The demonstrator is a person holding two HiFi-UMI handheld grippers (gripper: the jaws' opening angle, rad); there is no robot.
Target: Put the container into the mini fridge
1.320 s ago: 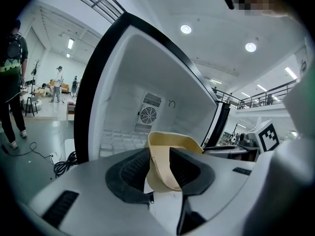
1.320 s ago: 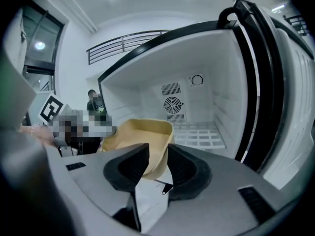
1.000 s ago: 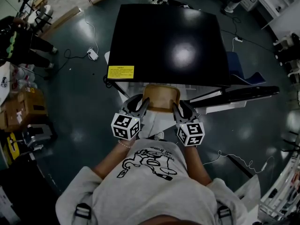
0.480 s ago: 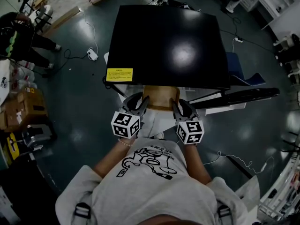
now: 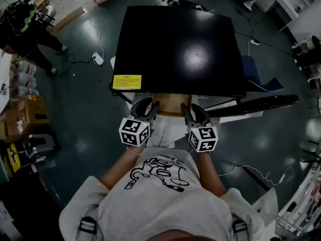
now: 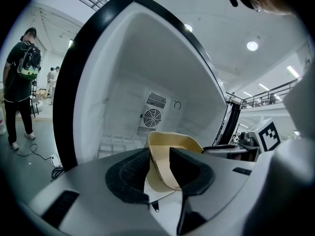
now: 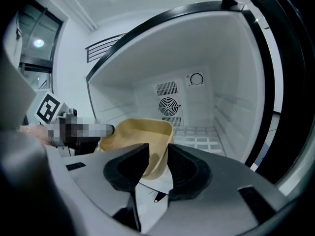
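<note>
A tan container (image 5: 170,103) is held level between both grippers at the mouth of the open mini fridge (image 5: 180,44), its far part hidden under the black top. My left gripper (image 5: 150,112) is shut on the container's left wall. My right gripper (image 5: 189,113) is shut on the right wall. In the left gripper view the container (image 6: 170,146) has its wall running between the dark pads (image 6: 129,173) of that gripper (image 6: 160,168). In the right gripper view the container (image 7: 140,132) sits the same way in that gripper (image 7: 157,161), before the white interior.
The fridge door (image 5: 261,102) stands open to the right. A fan vent (image 7: 168,105) is on the fridge's back wall, above a ribbed floor (image 7: 197,134). Cables (image 5: 95,59) lie on the dark floor, cardboard boxes (image 5: 25,114) stand at the left, and a person (image 5: 20,24) is at the far left.
Both grippers and the container have edged slightly further under the fridge top. The person at the far left has walked a little.
</note>
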